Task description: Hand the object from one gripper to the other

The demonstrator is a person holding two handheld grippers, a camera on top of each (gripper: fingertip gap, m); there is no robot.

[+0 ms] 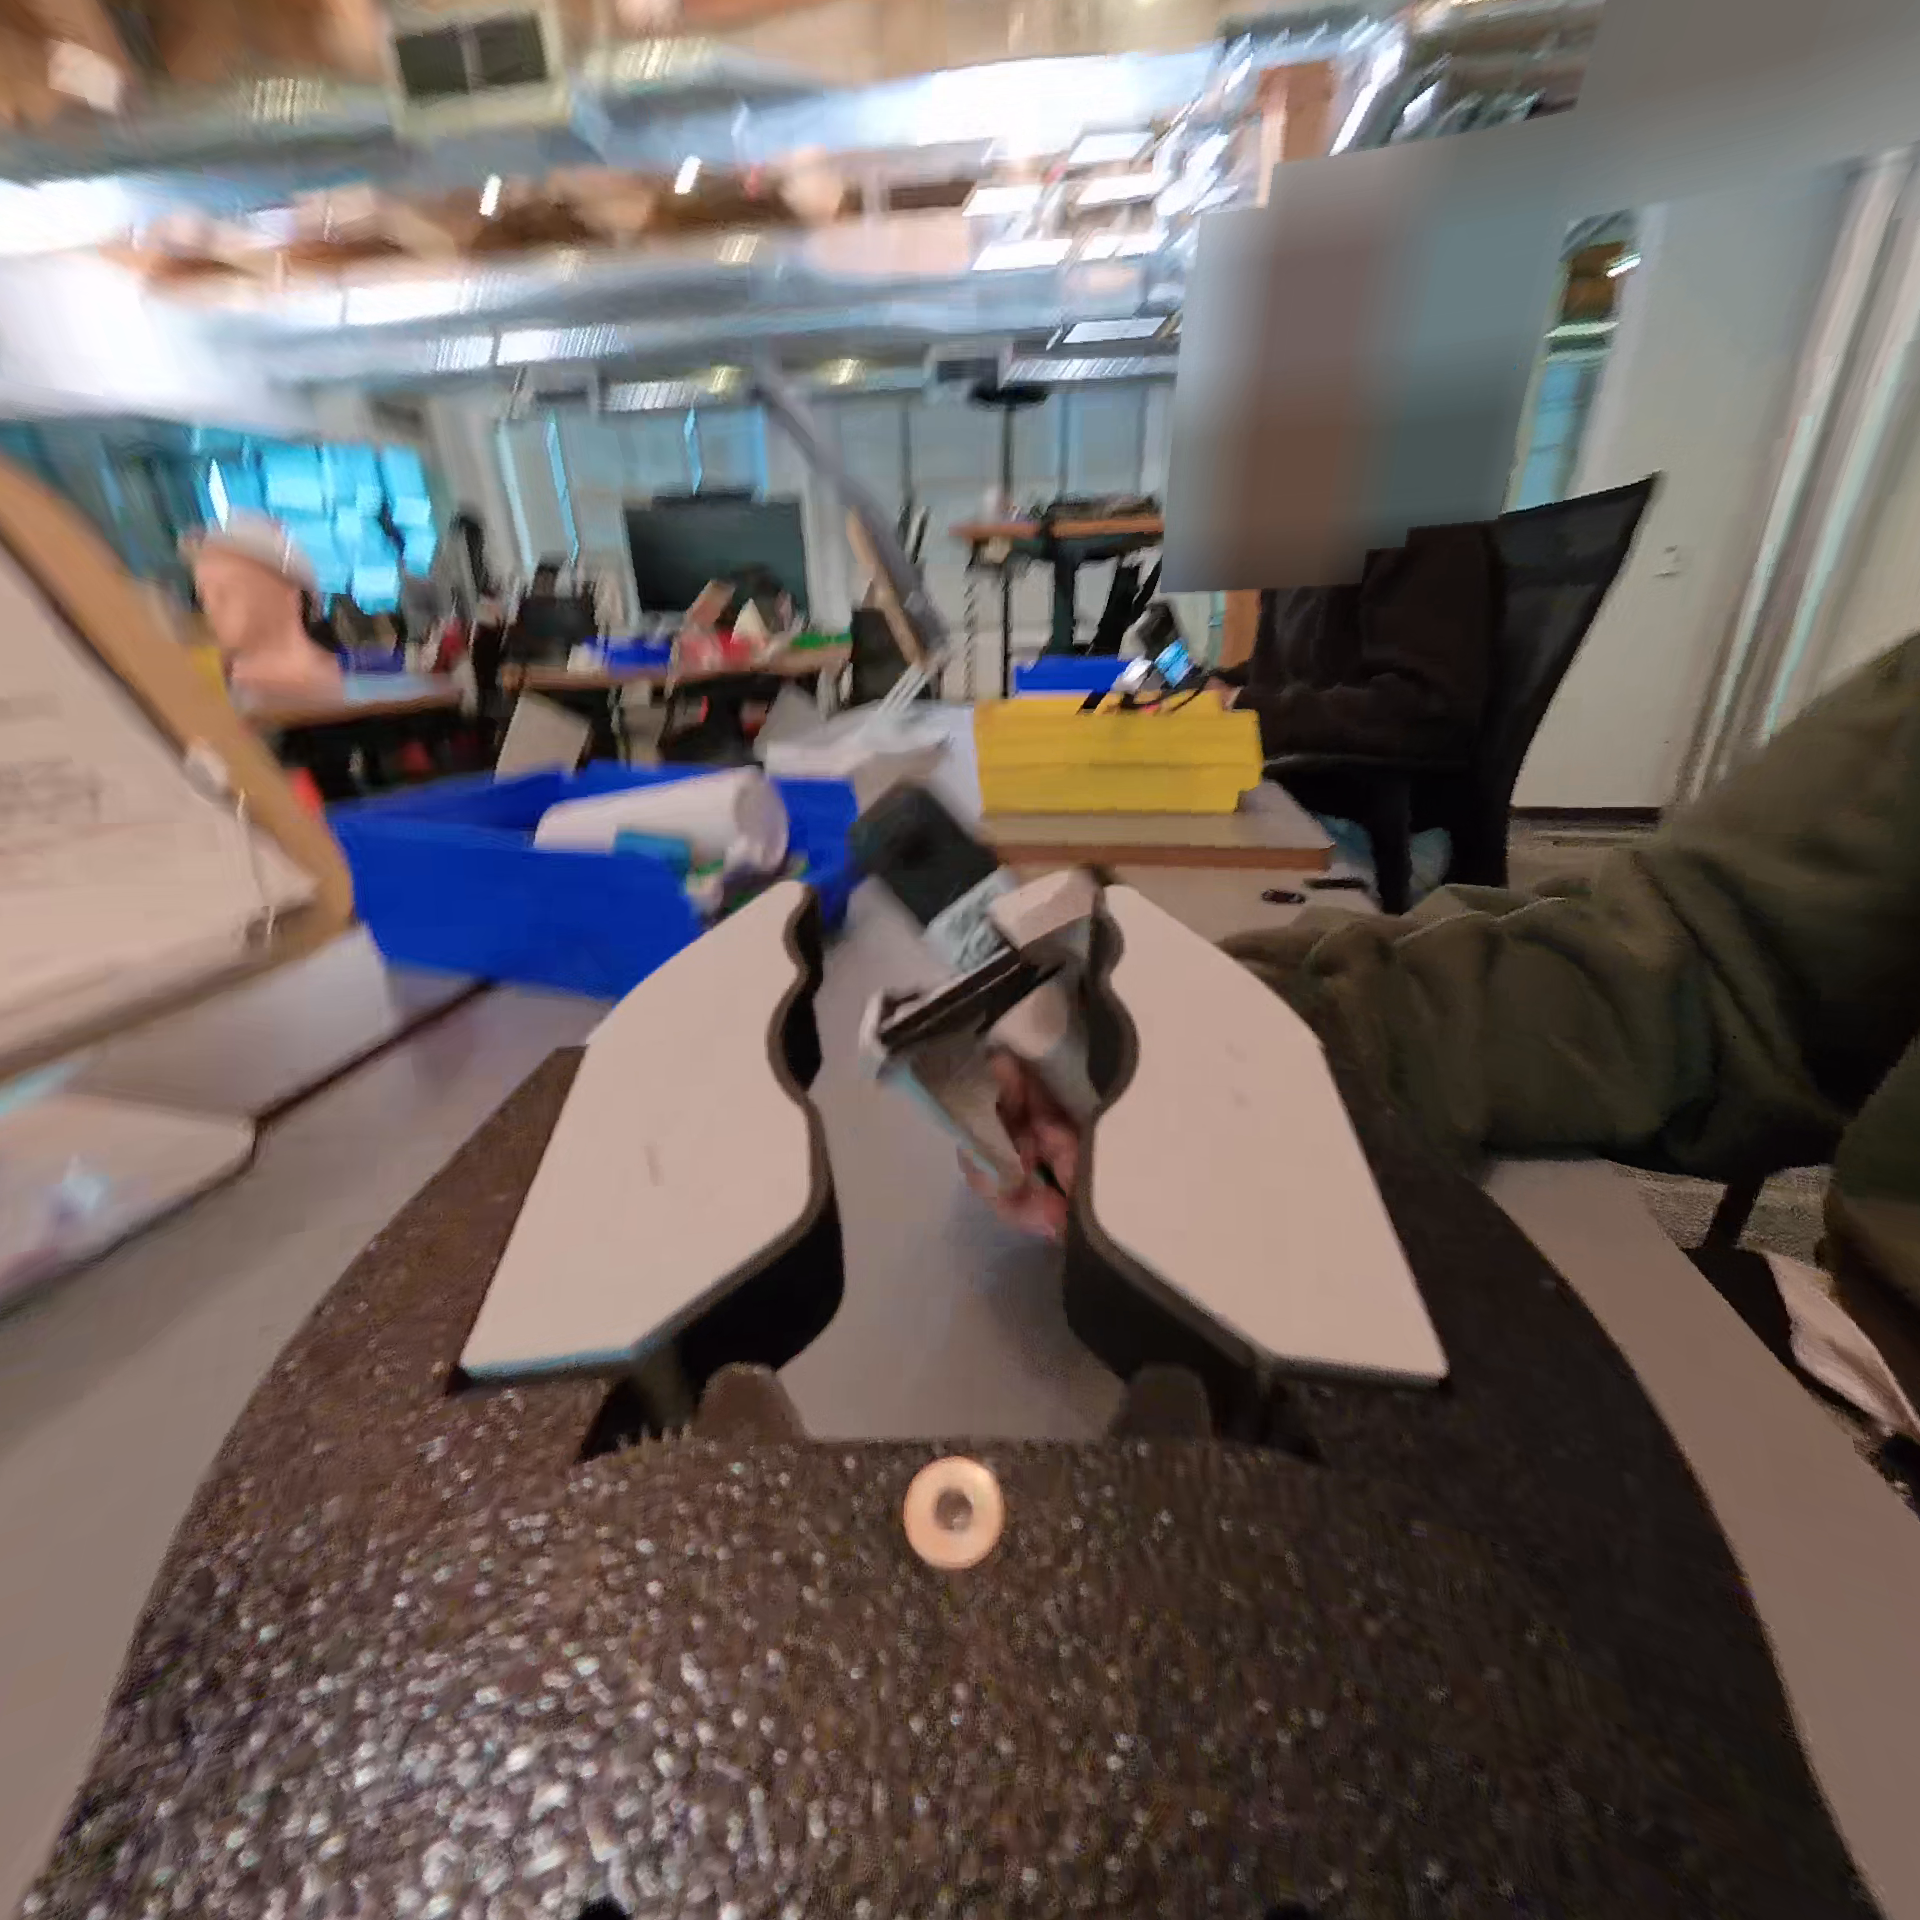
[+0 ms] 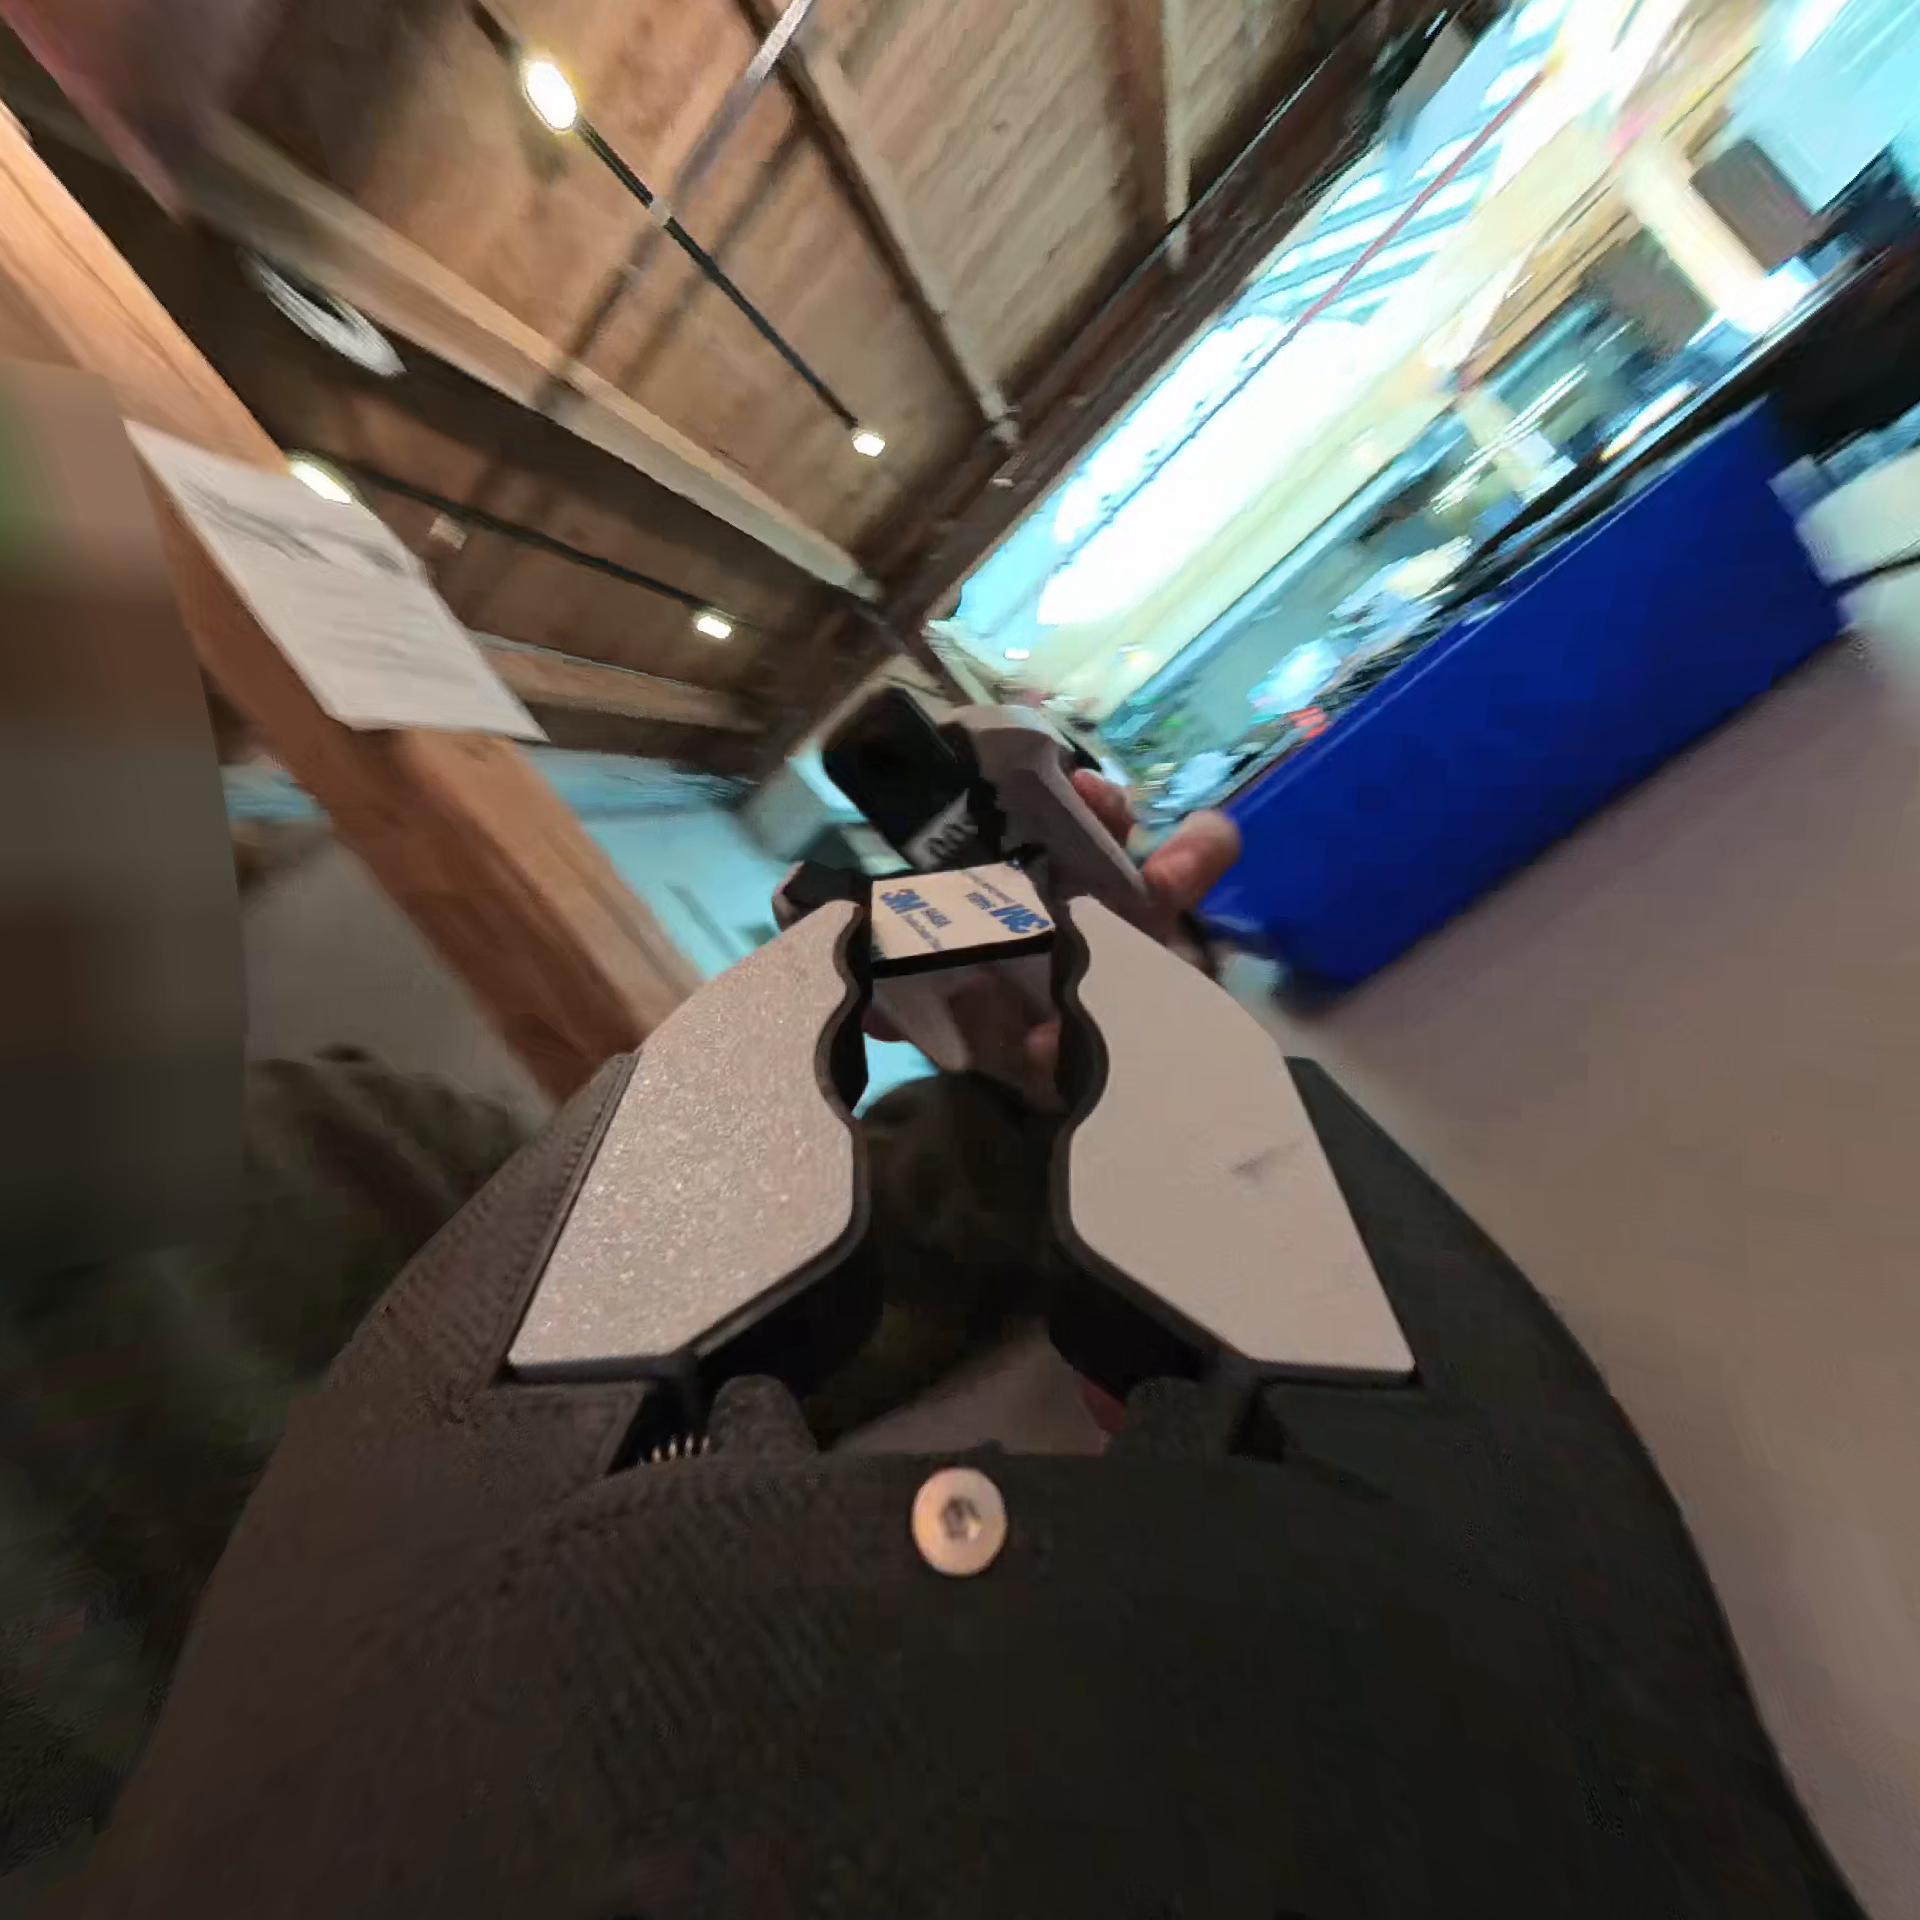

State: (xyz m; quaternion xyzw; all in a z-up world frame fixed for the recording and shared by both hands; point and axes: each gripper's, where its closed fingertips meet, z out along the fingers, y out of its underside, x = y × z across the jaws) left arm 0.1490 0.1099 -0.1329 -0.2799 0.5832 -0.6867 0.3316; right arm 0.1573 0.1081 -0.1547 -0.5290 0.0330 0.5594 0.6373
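Note:
The object is a thin square black pad with a white printed backing (image 2: pixel 961 920). My right gripper (image 2: pixel 961 935) is shut on it at the fingertips and holds it in the air. In the left wrist view the pad (image 1: pixel 961 1003) shows edge-on, tilted, in line with the gap of my left gripper (image 1: pixel 956 920). The left gripper's jaws stand wide apart and hold nothing. The two grippers face each other closely. The right gripper's black camera body (image 1: pixel 920 852) and the hand holding it (image 1: pixel 1029 1132) show behind the pad. I cannot tell whether the pad lies between the left fingers.
A blue bin (image 1: pixel 499 894) with a paper roll stands on the grey table (image 1: pixel 260 1195), also in the right wrist view (image 2: pixel 1507 790). A yellow bin (image 1: pixel 1117 753) sits farther back. A green sleeve (image 1: pixel 1558 987) reaches in from the right. A wooden post with a sheet (image 2: pixel 332 592) stands at the left.

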